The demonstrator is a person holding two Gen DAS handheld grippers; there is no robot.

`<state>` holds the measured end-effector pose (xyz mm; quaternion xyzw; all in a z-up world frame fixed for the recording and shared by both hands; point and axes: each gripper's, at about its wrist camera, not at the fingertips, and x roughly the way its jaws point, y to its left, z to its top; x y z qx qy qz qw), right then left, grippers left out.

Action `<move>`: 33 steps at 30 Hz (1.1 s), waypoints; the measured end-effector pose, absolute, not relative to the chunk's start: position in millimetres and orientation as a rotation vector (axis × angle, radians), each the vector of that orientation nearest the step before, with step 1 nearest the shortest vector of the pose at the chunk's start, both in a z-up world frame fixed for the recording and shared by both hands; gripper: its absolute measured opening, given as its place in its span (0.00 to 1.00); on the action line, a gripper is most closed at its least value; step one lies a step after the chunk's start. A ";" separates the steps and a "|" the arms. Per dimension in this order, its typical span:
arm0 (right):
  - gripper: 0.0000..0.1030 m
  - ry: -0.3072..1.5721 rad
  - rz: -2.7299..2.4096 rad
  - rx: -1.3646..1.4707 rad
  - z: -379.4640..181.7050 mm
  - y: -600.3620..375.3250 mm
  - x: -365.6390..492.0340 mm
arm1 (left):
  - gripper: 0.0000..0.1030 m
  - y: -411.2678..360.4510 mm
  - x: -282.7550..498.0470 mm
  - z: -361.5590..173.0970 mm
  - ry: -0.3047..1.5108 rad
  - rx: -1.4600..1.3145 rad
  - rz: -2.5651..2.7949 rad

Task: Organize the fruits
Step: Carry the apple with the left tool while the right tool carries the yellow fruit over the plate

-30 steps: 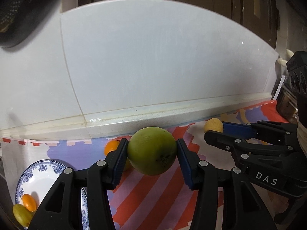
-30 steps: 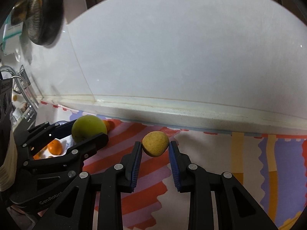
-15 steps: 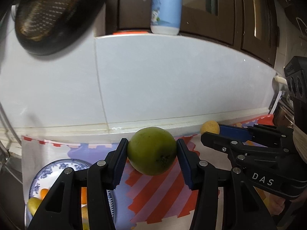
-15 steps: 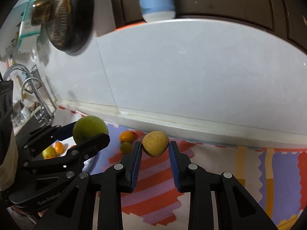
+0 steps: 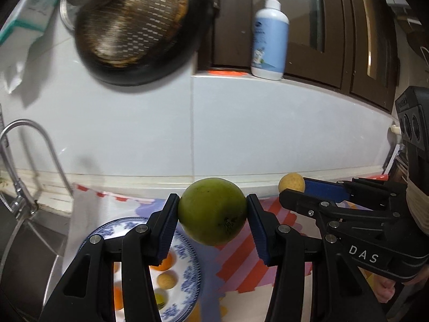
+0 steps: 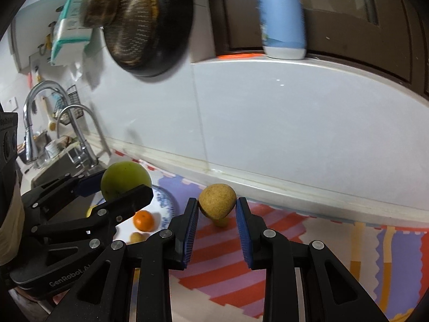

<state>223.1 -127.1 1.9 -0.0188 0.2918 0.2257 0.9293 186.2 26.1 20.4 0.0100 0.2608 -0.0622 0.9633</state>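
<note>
While the left wrist camera looks along its own black fingers, the left gripper (image 5: pixel 212 214) has its blue pads pressed on both sides of a big round green fruit (image 5: pixel 212 210), lifted clear above the mat. Under it lies a soft mat with red, purple and white stripes (image 5: pixel 241 252). A round white plate with a blue pattern (image 5: pixel 187 252) sits on the mat at the lower left, with small orange and yellow fruits (image 5: pixel 166 280) on it. Behind the mat is a white tiled wall (image 5: pixel 241 128). A shiny curved tap (image 5: pixel 32 145) stands at the left. A dark round pan with a metal strainer in it (image 5: pixel 134 29) hangs on the wall. A white and blue pump bottle (image 5: pixel 269 43) stands on the ledge by dark brown cupboard doors (image 5: pixel 348 32). At the right, the right gripper (image 5: pixel 292 187) holds a small round tan fruit (image 5: pixel 291 183), and its black side reads "DAS".

In the right wrist view, the right gripper (image 6: pixel 217 209) is squeezed nearly all the way in, with both blue pads on the small tan fruit (image 6: pixel 217 201), up above the striped mat (image 6: pixel 295 241). At the left, the left gripper (image 6: pixel 120 185) carries the green fruit (image 6: pixel 124 179) over the blue-patterned plate (image 6: pixel 169 201), where a small orange fruit (image 6: pixel 144 220) rests. Its black side reads "GenRobot.A", and the rest is hidden. Two taps (image 6: pixel 53 112) and a sink area show at the far left.
</note>
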 end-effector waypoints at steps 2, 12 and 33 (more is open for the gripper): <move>0.29 0.599 0.476 -0.045 3.0 -116.3 222.3 | 0.48 32.2 180.1 22.1 0.526 0.018 -0.111; 0.29 0.596 0.556 -0.086 8.2 -70.7 201.7 | 0.48 69.6 152.0 25.3 0.525 0.007 -0.043; 0.29 0.742 0.649 -0.188 -49.4 -7.4 222.1 | 0.48 120.9 160.3 -33.6 0.667 -0.013 0.022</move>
